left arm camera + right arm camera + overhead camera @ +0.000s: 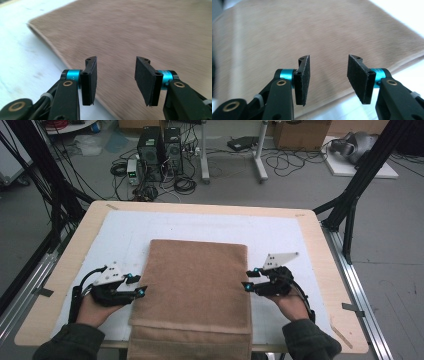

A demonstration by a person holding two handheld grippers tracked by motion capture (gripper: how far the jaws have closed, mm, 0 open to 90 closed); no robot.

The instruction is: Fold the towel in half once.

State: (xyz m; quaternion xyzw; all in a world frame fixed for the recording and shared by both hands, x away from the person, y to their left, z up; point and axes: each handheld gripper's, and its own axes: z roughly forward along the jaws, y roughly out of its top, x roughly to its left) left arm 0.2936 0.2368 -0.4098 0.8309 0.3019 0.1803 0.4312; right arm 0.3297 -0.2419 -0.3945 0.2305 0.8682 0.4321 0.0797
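A brown towel (pixel 195 285) lies folded on the white mat (pixel 125 232), its near end hanging over the table's front edge. My left gripper (pixel 138 285) hovers at the towel's left edge, jaws apart with nothing between them. In the left gripper view the open gripper (pixel 116 80) points over the towel (pixel 150 32) and its left border. My right gripper (pixel 250 278) is at the towel's right edge, also open and empty. The right gripper view has that gripper (pixel 328 80) over the towel (pixel 287 37) near its right border.
The mat covers a wooden table (pixel 320 245) with bare mat on both sides of the towel and behind it. Black frame posts (pixel 350 205) stand at the table's right and left. Computers (pixel 160 150) and cables sit on the floor beyond the far edge.
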